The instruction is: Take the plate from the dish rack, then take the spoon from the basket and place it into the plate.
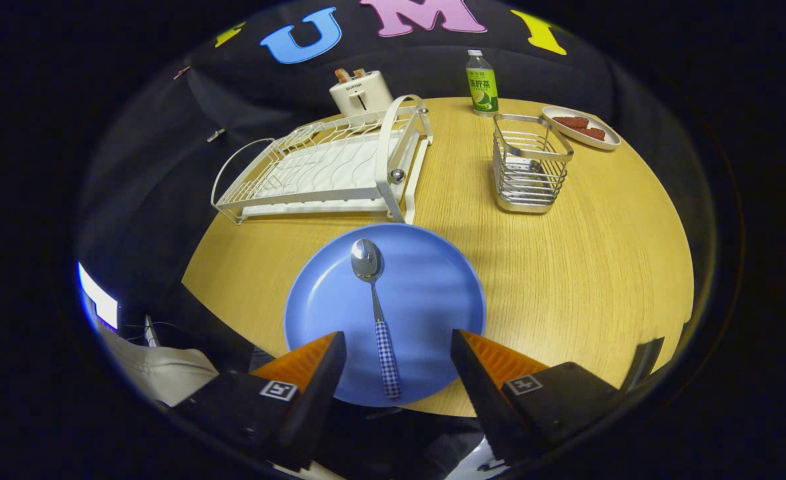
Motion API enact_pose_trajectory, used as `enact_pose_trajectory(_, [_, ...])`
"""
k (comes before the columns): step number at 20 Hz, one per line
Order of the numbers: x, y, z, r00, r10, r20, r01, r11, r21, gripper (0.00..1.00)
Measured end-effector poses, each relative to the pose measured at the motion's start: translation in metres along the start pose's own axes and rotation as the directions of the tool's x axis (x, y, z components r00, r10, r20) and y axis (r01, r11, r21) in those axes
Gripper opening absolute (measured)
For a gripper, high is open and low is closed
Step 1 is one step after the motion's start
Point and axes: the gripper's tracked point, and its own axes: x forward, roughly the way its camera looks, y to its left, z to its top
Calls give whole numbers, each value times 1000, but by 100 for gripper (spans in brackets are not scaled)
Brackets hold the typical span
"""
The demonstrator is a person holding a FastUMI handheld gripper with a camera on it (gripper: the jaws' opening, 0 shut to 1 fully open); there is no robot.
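The spoon lies in the blue plate, which sits at the near edge of the counter, in front of the empty dish rack and well apart from the wire basket. The spoon's long axis runs straight away from the gripper, bowl at the far end, checked handle pointing back between the fingers. The gripper is spread wide and holds nothing, so the placing looks done and the move left is probably a clear retreat.
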Motion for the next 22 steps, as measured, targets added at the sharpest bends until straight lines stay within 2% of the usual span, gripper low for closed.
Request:
enact_pose_trajectory(1, [2,0,-1,1000,-5,-4,5,1000,-4,100])
enact_pose_trajectory(6, [-8,-4,20,998,-44,37,45,998,-34,99])
enact_pose_trajectory(11, [-40,-13,94,974,-99,201,116,991,-71,99])
enact_pose_trajectory(16, [-91,-23,185,912,-131,390,179,980,-91,99])
enact_pose_trajectory(22, [-172,-40,268,804,-161,572,275,954,-117,98])
